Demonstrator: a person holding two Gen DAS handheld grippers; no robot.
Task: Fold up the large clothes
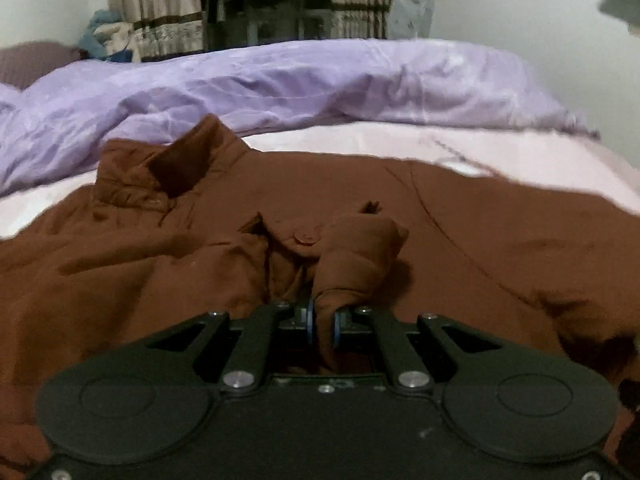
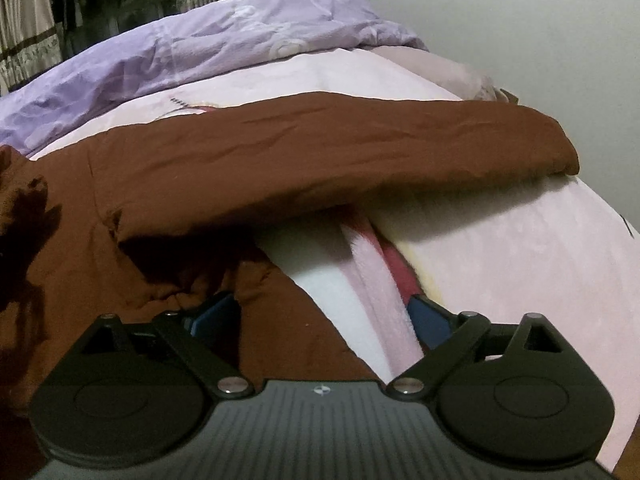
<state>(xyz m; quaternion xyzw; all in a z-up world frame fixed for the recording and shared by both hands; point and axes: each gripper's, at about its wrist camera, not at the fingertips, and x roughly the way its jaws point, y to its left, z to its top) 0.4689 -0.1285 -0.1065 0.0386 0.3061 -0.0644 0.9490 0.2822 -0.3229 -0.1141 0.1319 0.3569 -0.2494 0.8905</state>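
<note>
A large brown shirt [image 1: 460, 240] lies spread on the pink bed sheet [image 1: 360, 144], collar [image 1: 180, 164] at the upper left. My left gripper [image 1: 324, 322] is shut on a fold of the brown fabric near the buttoned cuff [image 1: 306, 238]. In the right wrist view the shirt's sleeve [image 2: 360, 148] stretches to the right across the pink sheet [image 2: 520, 248]. My right gripper [image 2: 320, 320] is open, its blue pads [image 2: 430, 322] spread over the shirt's edge and the sheet, holding nothing.
A crumpled lilac duvet [image 1: 280, 80] lies along the far side of the bed, also in the right wrist view [image 2: 180, 52]. Curtains and a dark window [image 1: 248, 4] stand behind. A white wall [image 2: 520, 20] borders the bed on the right.
</note>
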